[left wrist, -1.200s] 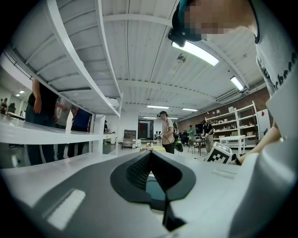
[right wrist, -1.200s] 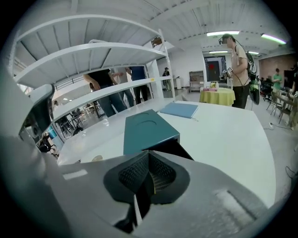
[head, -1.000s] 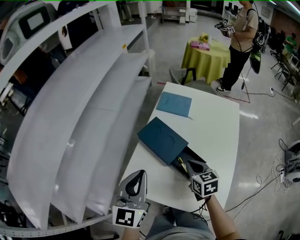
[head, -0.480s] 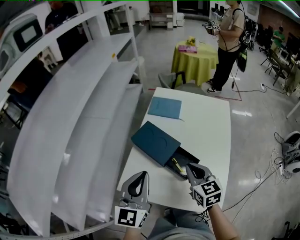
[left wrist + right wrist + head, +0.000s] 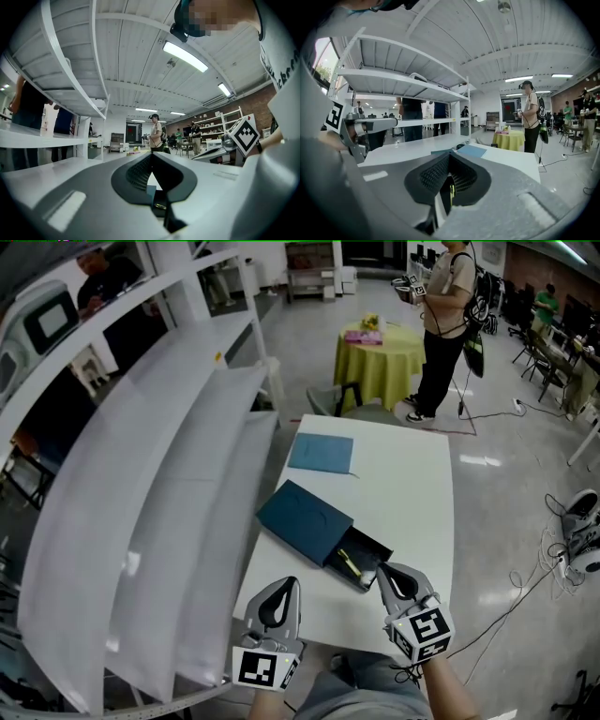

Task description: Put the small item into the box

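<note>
Left gripper (image 5: pixel 277 594) and right gripper (image 5: pixel 397 579) are level, side by side, pointing forward, jaws closed together with nothing between them, bare right forearm (image 5: pixel 442 692) behind.

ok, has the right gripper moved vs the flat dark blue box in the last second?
Yes. The right gripper pulled back toward the person: its tip covered the open drawer end of the flat dark blue box, now sits just off it.

small item (image 5: pixel 349 563) — yellow, too small to identify | box (image 5: pixel 373 547) — far half hidden under its sleeve (image 5: pixel 302 521)
</note>
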`<action>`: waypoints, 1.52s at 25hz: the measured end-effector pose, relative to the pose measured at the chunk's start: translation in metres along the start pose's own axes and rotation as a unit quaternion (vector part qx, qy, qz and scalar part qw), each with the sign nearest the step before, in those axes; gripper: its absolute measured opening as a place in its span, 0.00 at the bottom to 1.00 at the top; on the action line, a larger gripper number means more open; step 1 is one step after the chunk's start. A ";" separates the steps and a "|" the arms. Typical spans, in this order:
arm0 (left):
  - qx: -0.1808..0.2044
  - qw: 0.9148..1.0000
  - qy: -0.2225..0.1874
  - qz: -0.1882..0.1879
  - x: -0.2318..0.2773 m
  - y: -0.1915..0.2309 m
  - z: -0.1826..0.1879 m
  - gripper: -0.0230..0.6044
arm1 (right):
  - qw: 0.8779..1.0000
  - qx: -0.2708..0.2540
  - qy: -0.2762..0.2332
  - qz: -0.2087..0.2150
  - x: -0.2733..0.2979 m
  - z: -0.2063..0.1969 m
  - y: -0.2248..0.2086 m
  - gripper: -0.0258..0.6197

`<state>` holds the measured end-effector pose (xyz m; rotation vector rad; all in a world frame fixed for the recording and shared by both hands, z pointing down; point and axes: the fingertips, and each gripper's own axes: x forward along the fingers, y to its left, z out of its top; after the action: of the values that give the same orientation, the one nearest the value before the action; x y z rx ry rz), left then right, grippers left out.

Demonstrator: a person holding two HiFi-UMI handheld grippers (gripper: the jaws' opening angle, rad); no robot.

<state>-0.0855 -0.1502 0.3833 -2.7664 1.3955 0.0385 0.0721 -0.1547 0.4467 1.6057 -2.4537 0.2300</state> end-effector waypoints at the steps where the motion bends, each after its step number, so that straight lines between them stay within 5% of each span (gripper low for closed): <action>1: 0.001 1.000 -0.001 -0.001 0.000 -0.002 0.001 0.06 | 1.000 -0.002 -0.006 -0.001 -0.004 0.003 0.001 0.04; 20: 0.011 1.000 -0.010 -0.013 -0.006 -0.028 0.011 0.06 | 0.996 -0.012 -0.089 -0.028 -0.058 0.034 -0.005 0.04; 38: 0.016 1.000 -0.014 -0.010 -0.012 -0.035 0.017 0.06 | 0.995 -0.007 -0.103 -0.020 -0.067 0.038 0.001 0.04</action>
<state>-0.0647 -0.1191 0.3681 -2.7437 1.3493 0.0529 0.0948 -0.1039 0.3929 1.7502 -2.5619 0.0441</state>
